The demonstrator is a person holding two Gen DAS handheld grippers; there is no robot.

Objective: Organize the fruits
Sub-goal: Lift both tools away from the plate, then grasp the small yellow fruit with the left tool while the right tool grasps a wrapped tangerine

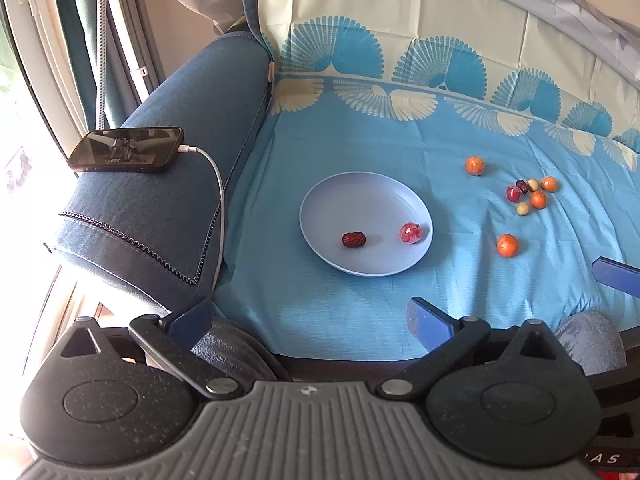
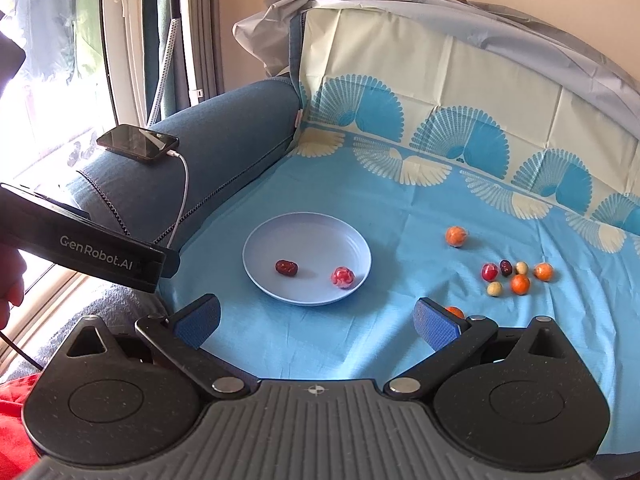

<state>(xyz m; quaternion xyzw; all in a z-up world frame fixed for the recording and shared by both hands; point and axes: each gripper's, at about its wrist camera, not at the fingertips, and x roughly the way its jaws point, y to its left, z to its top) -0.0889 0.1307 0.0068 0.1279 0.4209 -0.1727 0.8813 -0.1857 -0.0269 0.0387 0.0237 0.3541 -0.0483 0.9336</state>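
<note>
A pale blue plate (image 1: 360, 196) (image 2: 280, 236) sits on the blue cloth. It holds a dark red date (image 1: 353, 239) (image 2: 286, 267) and a red-white wrapped fruit (image 1: 409, 233) (image 2: 342, 277). To its right lie several small oranges (image 1: 507, 245) (image 2: 520, 283), a red fruit (image 1: 512, 193) (image 2: 488, 272), a dark date (image 2: 506, 267) and pale round nuts (image 1: 522, 209) (image 2: 494, 289). My left gripper (image 1: 310, 316) is open and empty, near the cloth's front edge. My right gripper (image 2: 318, 320) is open and empty, in front of the plate. One orange (image 2: 455, 311) is half hidden behind its right finger.
A blue sofa armrest (image 1: 192, 92) (image 2: 224, 128) stands left, with a phone (image 1: 126, 149) (image 2: 138, 143) on a white charging cable. The left gripper's body (image 2: 88, 244) shows at the right wrist view's left. The cloth rises up the backrest behind.
</note>
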